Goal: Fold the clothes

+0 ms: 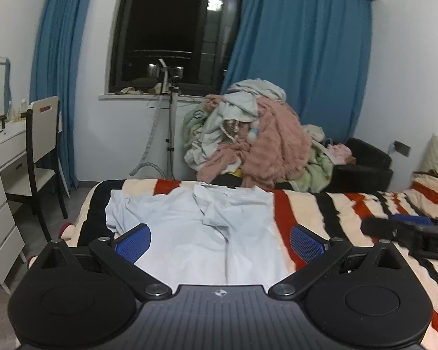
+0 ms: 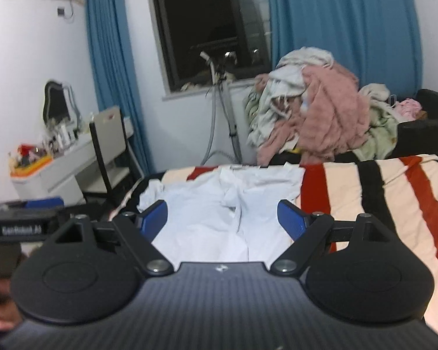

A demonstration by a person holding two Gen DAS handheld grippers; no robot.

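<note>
A pale blue shirt lies spread flat on the striped bed, collar at the far edge; it also shows in the right wrist view. My left gripper is open and empty, hovering above the shirt's near part. My right gripper is open and empty, also above the shirt. The right gripper shows at the right edge of the left wrist view; the left gripper shows at the left edge of the right wrist view.
The bed has a red, black and cream striped blanket. A heap of clothes covers a dark armchair beyond the bed. A chair and white dresser stand left. A steamer stand is under the window.
</note>
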